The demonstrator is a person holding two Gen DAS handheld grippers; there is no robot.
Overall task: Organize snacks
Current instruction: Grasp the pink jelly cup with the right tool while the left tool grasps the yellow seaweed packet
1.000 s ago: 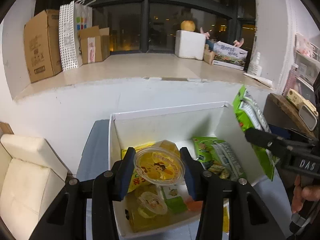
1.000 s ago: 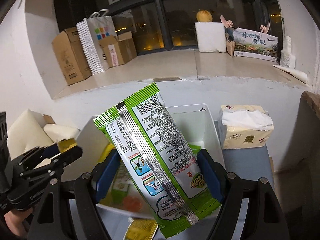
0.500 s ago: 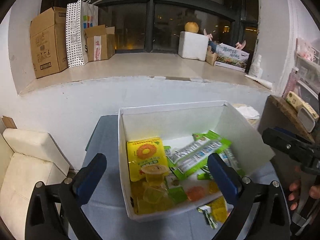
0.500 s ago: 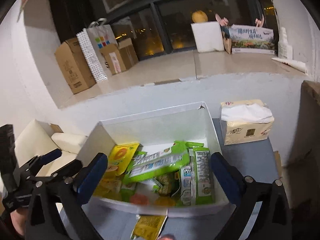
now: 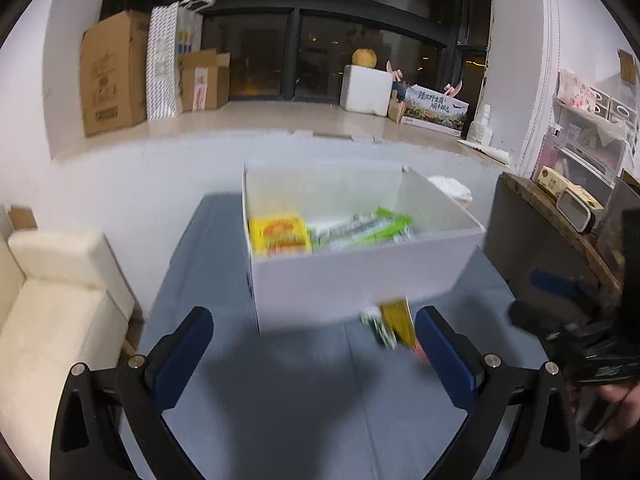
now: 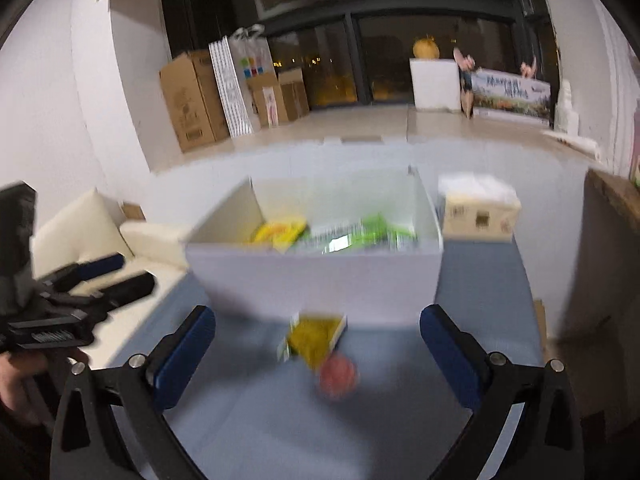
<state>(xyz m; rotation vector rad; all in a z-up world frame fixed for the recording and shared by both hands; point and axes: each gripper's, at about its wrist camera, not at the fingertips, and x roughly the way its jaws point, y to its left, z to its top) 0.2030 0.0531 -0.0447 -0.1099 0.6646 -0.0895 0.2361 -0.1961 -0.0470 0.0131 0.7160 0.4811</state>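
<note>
A white box [image 5: 360, 280] sits on a grey-blue table [image 5: 280, 400], holding a yellow packet [image 5: 280, 234] and green packets [image 5: 368, 228]. Just before it lie a yellow packet [image 6: 316, 336] and a blurred, perhaps round, red snack [image 6: 338, 374]. A tissue pack [image 6: 478, 210] stands beside the box. Left gripper [image 5: 312, 356] and right gripper [image 6: 318, 356] gape wide, empty.

Looks like a lived-in home room at night, used partly for storage. Shown by a cream sofa [image 5: 56, 280] along the wall, a deep window ledge [image 5: 256, 120] under dark panes crowded with cardboard boxes [image 5: 112, 72] and a paper shopping bag [image 6: 236, 84], a tissue box [image 6: 478, 210] on the blue table [image 5: 304, 400], and cluttered shelves [image 5: 588, 148] at the side.
</note>
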